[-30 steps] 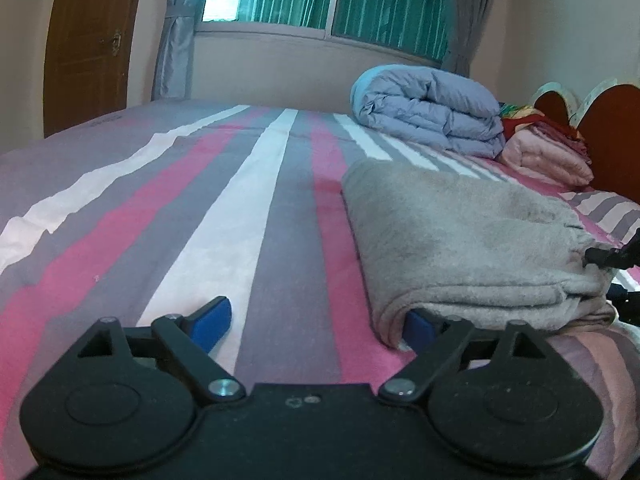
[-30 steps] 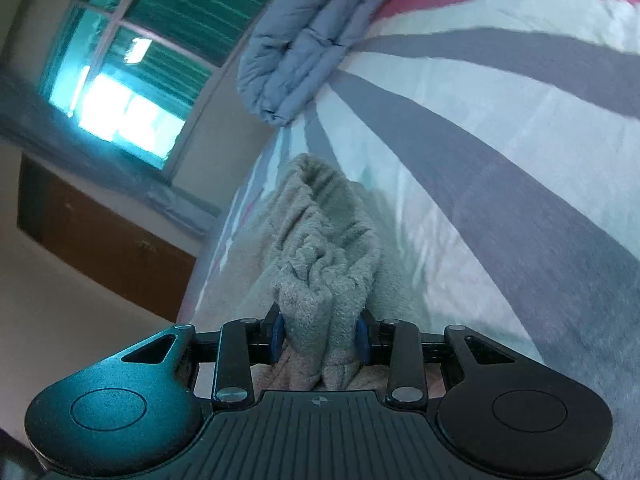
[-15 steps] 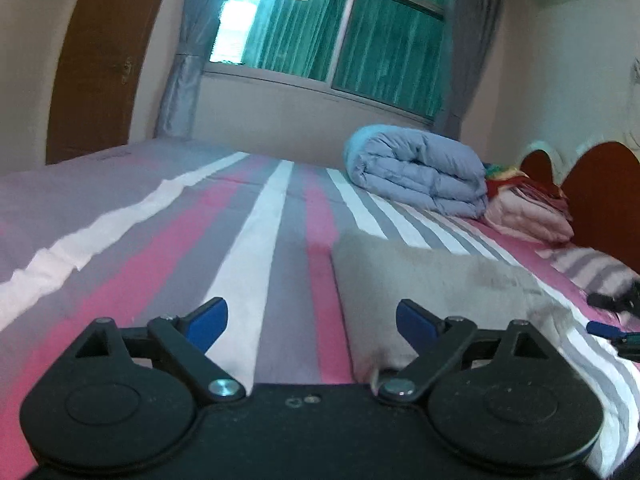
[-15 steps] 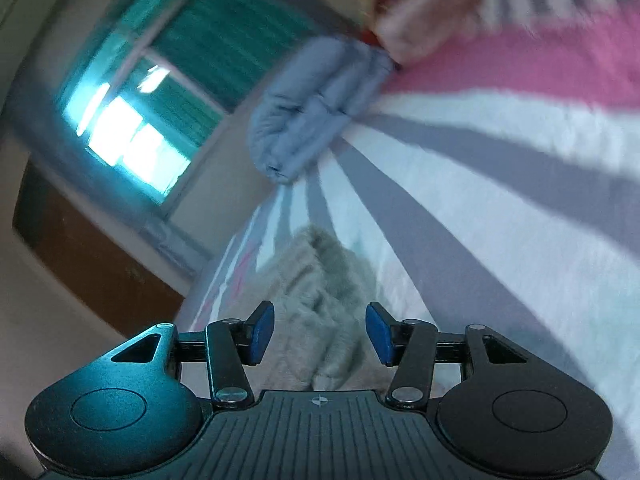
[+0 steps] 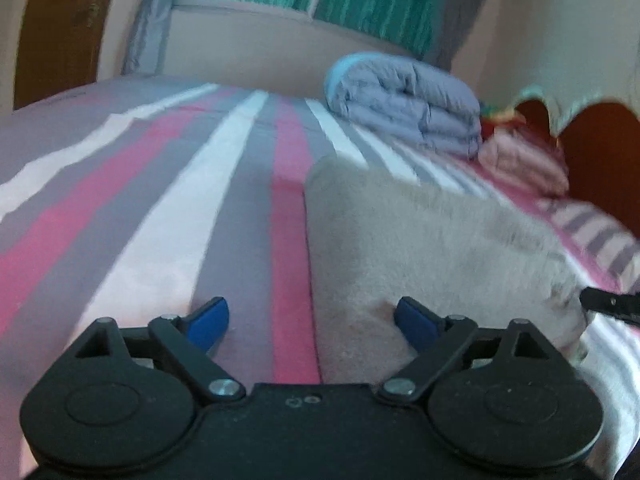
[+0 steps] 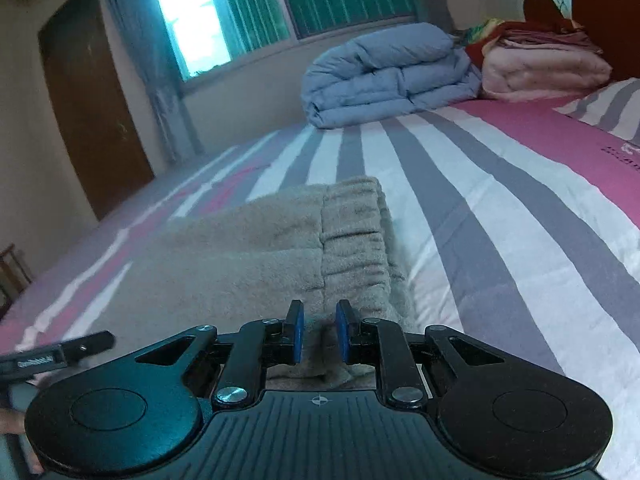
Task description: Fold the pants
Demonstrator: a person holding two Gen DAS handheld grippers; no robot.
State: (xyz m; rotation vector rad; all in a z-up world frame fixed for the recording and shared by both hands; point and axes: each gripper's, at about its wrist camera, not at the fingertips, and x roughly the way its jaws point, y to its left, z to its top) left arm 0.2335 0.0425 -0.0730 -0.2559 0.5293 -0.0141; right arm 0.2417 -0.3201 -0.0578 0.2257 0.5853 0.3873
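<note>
The left gripper hangs low over the striped bed with its blue pads spread wide and nothing between them; a second ago its right pad was tucked against the near fold of the pants, and now both pads are clear of the cloth. To its right, the right gripper has let go: a second ago it pinched a bunched ridge of the fabric, half a second ago its jaws were apart, and they have just been closing again, so the pads now stand close together with only a narrow gap. Whether they nip the near edge of the cloth there I cannot tell (the fabric lies right under the tips). The wrist has also rolled back to level, and the window sits upright once more.

With both tools off the cloth, the fold looks finished or very nearly so.

The pants are a beige, fleecy bundle lying flat as a tidy rectangle in the near middle of the bed, its ribbed waistband along the right side, layers stacked evenly. The blue quilt and pink bedding sit well apart at the far right corner.
</note>
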